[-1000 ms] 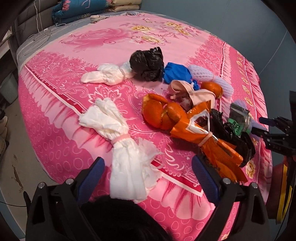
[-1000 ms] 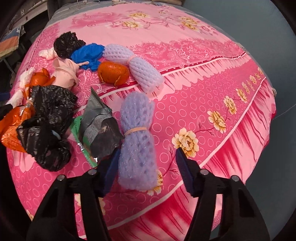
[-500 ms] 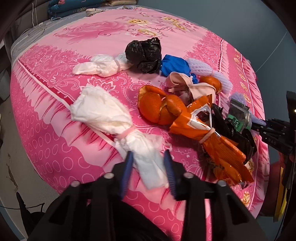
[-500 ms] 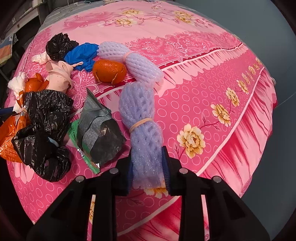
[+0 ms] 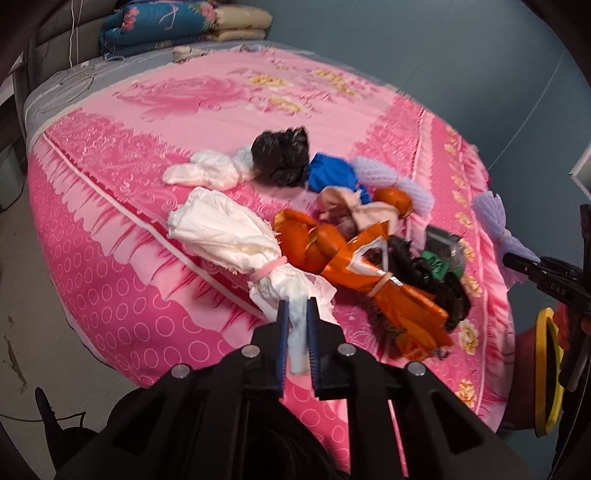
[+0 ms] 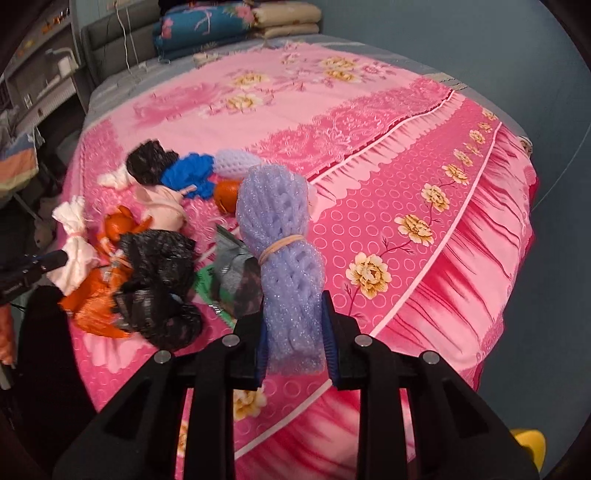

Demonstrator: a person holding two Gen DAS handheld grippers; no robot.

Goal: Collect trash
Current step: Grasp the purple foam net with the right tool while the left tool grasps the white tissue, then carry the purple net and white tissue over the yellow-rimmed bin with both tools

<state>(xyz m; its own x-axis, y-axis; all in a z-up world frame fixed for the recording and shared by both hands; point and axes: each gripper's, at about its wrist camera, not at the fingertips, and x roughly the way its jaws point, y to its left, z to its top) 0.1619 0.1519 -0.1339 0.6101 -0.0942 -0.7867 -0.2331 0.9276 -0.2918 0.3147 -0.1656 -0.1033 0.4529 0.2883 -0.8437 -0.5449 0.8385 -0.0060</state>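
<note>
My left gripper (image 5: pixel 296 317) is shut on the near end of a white tissue bundle (image 5: pixel 229 232) tied with a pink band; the bundle is lifted slightly off the pink bedspread (image 5: pixel 122 280). In the right wrist view my right gripper (image 6: pixel 293 332) is shut on a lilac foam-net bundle (image 6: pixel 280 236) tied with a rubber band, held up off the bed. That lilac bundle (image 5: pixel 495 221) and the right gripper (image 5: pixel 517 262) also show at the right edge of the left wrist view. The white tissue bundle (image 6: pixel 74 251) shows at the left of the right wrist view.
On the bed lie an orange wrapper bundle (image 5: pixel 354 258), black bags (image 5: pixel 280 155) (image 6: pixel 155 280), a blue bag (image 5: pixel 332 175), a second white tissue bundle (image 5: pixel 203 173), a beige bundle (image 6: pixel 162 206), a grey foil packet (image 6: pixel 236 269) and a white foam net (image 6: pixel 236 162). Folded quilts (image 5: pixel 159 22) sit at the headboard.
Both grippers went from open to shut, the left on the white tissue bundle, the right on the lilac foam net. Both have lifted their bundles off the bedspread.
</note>
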